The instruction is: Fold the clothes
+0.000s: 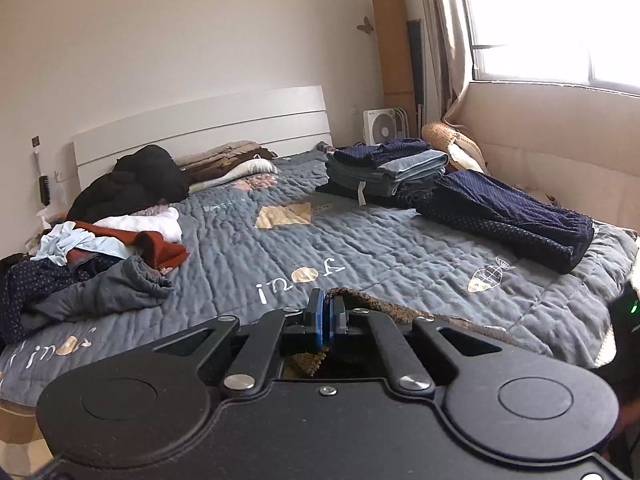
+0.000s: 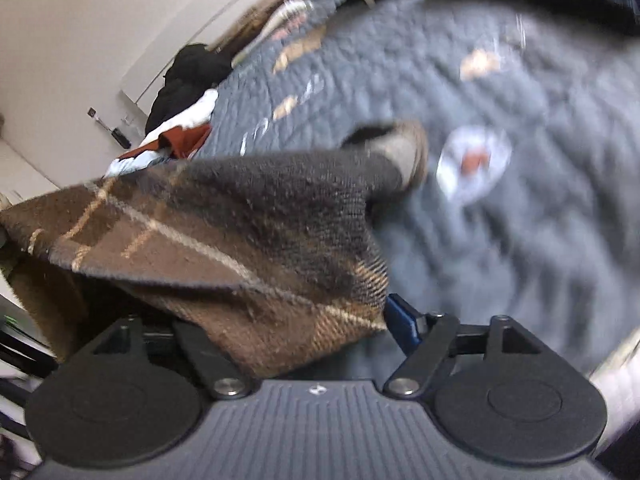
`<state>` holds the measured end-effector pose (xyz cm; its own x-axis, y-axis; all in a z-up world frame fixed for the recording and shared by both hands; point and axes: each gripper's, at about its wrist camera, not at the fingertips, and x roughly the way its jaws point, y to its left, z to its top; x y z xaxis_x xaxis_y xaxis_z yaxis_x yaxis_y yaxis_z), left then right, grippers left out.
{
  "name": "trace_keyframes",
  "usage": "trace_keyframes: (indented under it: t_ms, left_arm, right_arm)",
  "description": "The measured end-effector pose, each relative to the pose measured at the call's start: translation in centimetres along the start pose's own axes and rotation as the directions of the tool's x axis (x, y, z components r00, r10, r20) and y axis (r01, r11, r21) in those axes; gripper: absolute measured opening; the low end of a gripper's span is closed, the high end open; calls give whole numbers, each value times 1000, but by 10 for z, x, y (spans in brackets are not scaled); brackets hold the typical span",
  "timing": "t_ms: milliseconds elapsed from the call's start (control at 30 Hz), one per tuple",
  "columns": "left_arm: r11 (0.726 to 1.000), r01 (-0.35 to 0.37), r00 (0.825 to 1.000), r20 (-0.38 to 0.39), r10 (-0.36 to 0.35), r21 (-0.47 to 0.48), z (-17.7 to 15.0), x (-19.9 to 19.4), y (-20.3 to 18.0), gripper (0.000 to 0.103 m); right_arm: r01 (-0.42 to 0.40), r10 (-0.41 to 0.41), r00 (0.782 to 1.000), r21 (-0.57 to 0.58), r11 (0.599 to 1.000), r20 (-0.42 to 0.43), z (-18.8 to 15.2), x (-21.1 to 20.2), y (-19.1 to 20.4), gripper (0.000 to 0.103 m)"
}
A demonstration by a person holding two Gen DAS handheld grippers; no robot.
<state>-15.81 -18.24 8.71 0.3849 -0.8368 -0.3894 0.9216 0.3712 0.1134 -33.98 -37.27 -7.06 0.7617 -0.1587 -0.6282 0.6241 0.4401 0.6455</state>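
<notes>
My left gripper is shut, its blue pads pressed together on the edge of a brown plaid cloth just above the near side of the bed. In the blurred right wrist view the same brown plaid cloth drapes over the left side of my right gripper. Its jaws stand wide and open. Only the right blue pad shows, and it is clear of the cloth. The left finger is hidden under the fabric.
A grey quilt covers the bed. Loose clothes are heaped at the left. A folded stack and a navy dotted garment lie at the right. A black jacket sits by the headboard.
</notes>
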Motion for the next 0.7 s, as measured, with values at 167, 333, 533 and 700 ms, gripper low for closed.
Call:
trace_keyframes:
  t_ms: [167, 333, 533, 700]
  left_arm:
    - [999, 12, 1000, 4, -12, -32, 3, -2, 4, 3]
    - [998, 0, 1000, 22, 1, -57, 8, -4, 11, 3]
    - [996, -20, 999, 30, 23, -86, 11, -8, 23, 3]
    - [994, -38, 999, 28, 41, -102, 11, -11, 30, 3]
  right_arm:
    - [57, -56, 998, -22, 998, 38, -9, 11, -7, 86]
    - [98, -72, 988, -190, 977, 136, -9, 15, 8, 85]
    - [137, -110, 988, -299, 944, 106, 6, 28, 19, 12]
    - [219, -160, 972, -428, 877, 169, 38, 11, 33, 9]
